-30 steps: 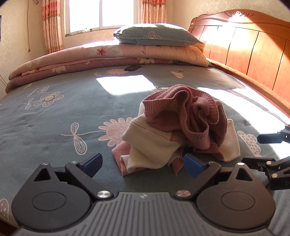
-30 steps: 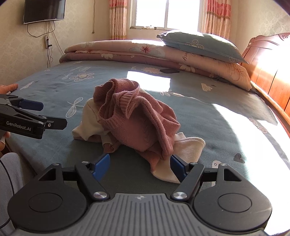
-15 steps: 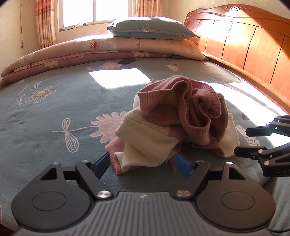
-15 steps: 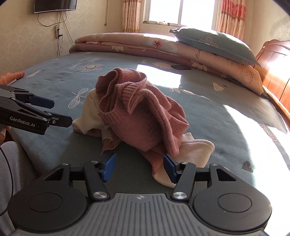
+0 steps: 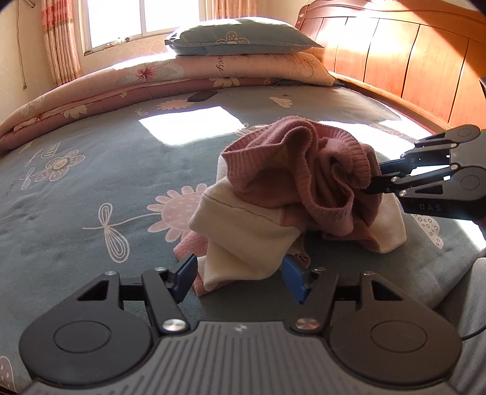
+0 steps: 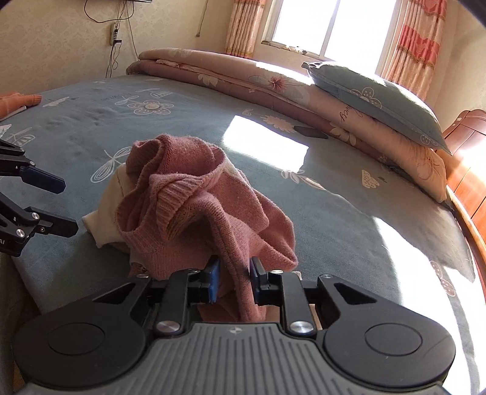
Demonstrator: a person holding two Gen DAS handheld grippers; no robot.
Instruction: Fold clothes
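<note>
A crumpled pink knit sweater (image 5: 303,170) with cream panels sits heaped near the front edge of a bed covered in a blue-grey floral sheet (image 5: 91,188). It has not been spread out yet, so the folding looks to be only starting.

The right gripper (image 6: 233,278) reaches into the near right side of the heap. Its jaws are closing, with a ridge of pink knit pinched between the blue pads, which appear to press on the cloth from both sides. This grip looks meant to lift or pull that side free.

The left gripper (image 5: 240,275) is low at the near left of the heap. Its jaws are also closing, with a cream fold lying between them, but the pads stand apart and do not yet press it. It seems to be lining up for a second hold, so that the sweater can be drawn out flat.

At the far side, a folded pink quilt (image 5: 152,79) and a blue-grey pillow (image 5: 240,36) lie stacked under a sunlit window (image 6: 328,27), clear of the working area. A wooden headboard (image 5: 395,57) runs along the right.
</note>
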